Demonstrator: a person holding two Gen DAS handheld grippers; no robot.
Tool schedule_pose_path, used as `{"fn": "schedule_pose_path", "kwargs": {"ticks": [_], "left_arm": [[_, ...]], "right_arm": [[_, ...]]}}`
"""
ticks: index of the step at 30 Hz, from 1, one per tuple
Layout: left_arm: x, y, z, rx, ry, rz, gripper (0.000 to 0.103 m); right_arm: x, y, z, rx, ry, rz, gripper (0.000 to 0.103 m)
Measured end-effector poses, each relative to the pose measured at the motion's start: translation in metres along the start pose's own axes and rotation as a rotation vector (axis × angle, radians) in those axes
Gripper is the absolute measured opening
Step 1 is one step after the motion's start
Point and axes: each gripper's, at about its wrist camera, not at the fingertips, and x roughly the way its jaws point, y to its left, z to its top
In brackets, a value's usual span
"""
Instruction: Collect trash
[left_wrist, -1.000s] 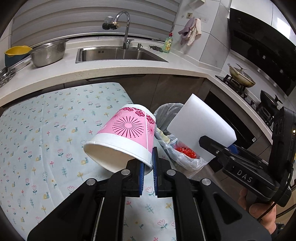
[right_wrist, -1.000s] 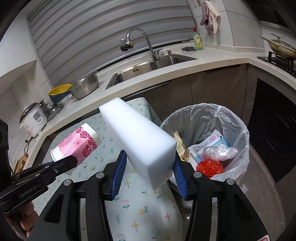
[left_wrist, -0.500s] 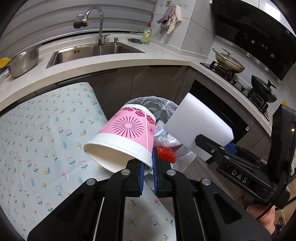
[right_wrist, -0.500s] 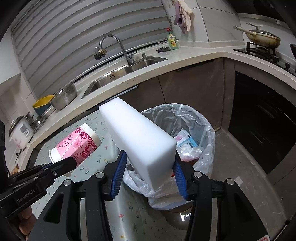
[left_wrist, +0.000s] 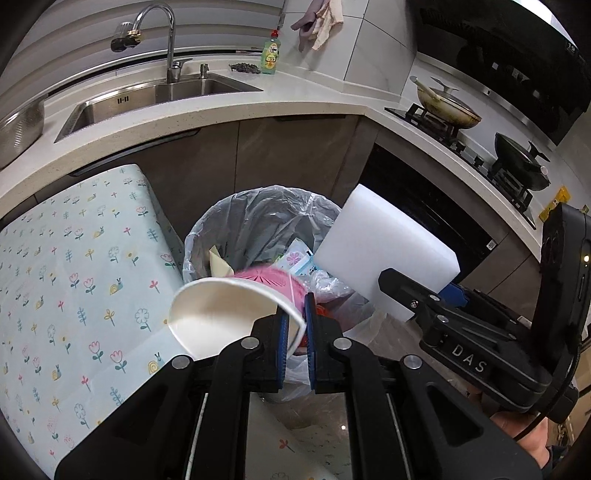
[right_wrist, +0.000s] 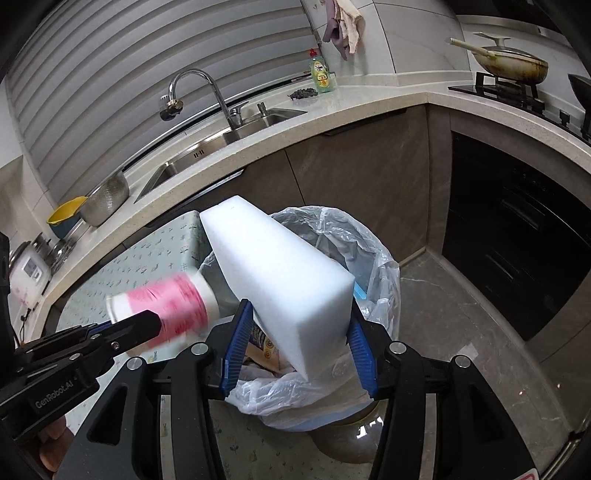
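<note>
Nearest the viewer, the left gripper (left_wrist: 295, 332) had its blue-padded fingers pinched narrowly on the rim of a pink paper cup (left_wrist: 236, 310). The cup lay tipped with its white mouth toward the camera, above the near edge of a trash bin (left_wrist: 258, 218). From the right wrist view the cup (right_wrist: 166, 310) looked motion-blurred, so its exact tilt was hard to judge.

Beside it, the right gripper (right_wrist: 295, 350) clamped a white foam block (right_wrist: 280, 273) between its blue pads, fingers spread to the block's width. The block hung over the bin's plastic liner (right_wrist: 373, 251). Wrappers and a red item lay inside the bin.

To the left stood a table under a floral cloth (left_wrist: 74, 266). Farther back ran a pale counter with a steel sink (left_wrist: 147, 96) and tap, a green soap bottle (left_wrist: 271, 55), and pans on a stove (left_wrist: 447, 110) at the right.
</note>
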Motion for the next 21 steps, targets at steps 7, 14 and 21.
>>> {"fn": "schedule_pose_path", "kwargs": {"ticks": [7,14,21], "left_arm": [[0.010,0.008,0.009,0.002,-0.028,0.054,0.049],[0.003,0.024,0.008,-0.023,-0.047,0.097,0.062],[-0.018,0.034,-0.001,-0.056,-0.090,0.168,0.086]], "right_arm": [[0.017,0.009,0.015,-0.016,-0.013,-0.010,0.065],[0.018,0.011,0.014,-0.013,-0.023,-0.014,0.074],[0.003,0.018,0.006,-0.050,-0.021,-0.061,0.084]]}}
